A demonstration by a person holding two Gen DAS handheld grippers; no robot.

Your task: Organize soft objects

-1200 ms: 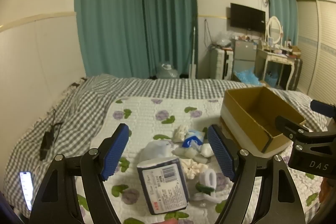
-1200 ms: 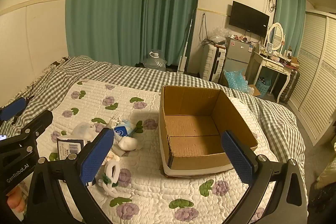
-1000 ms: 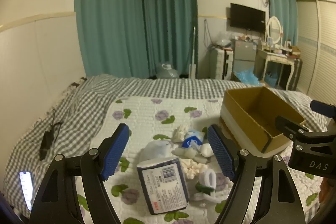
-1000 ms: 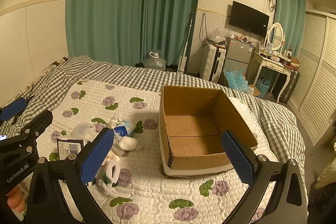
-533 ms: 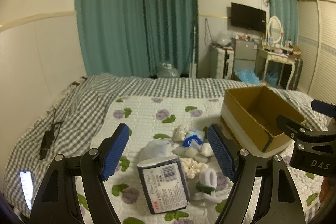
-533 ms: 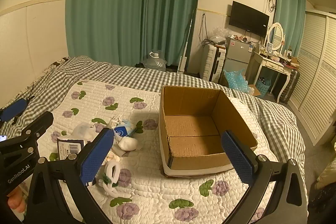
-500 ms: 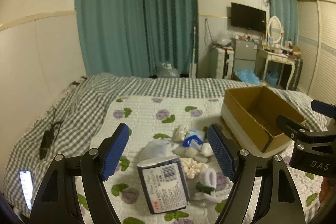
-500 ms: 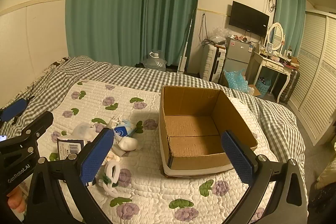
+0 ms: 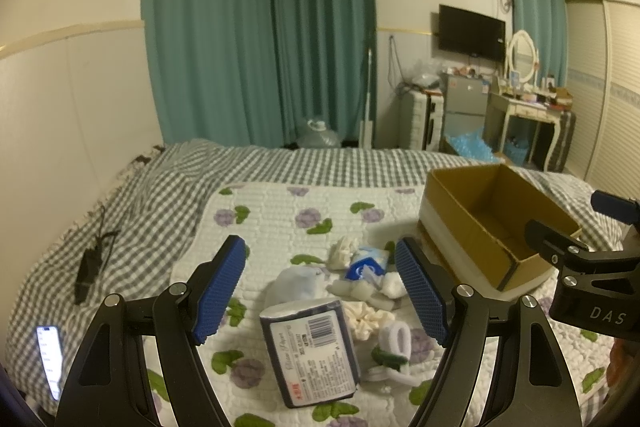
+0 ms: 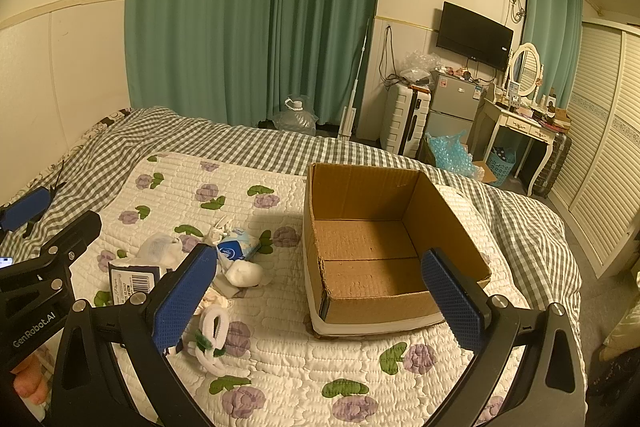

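Note:
A pile of soft things lies on the floral quilt (image 9: 272, 211): a dark tissue pack (image 9: 310, 351), a blue-and-white packet (image 9: 366, 263), a cream scrunchie (image 9: 366, 319), a white plush loop (image 9: 394, 343) and white socks. An open, empty cardboard box (image 10: 372, 247) stands to their right. My left gripper (image 9: 320, 291) is open and empty, held above the pile. My right gripper (image 10: 316, 295) is open and empty, in front of the box. The pile also shows at the left of the right wrist view (image 10: 236, 267).
A lit phone (image 9: 50, 359) and a black cable (image 9: 90, 263) lie on the checked blanket at the left. Beyond the bed stand green curtains, a suitcase (image 10: 406, 119), a small fridge and a dressing table (image 10: 520, 131). Wardrobe doors line the right wall.

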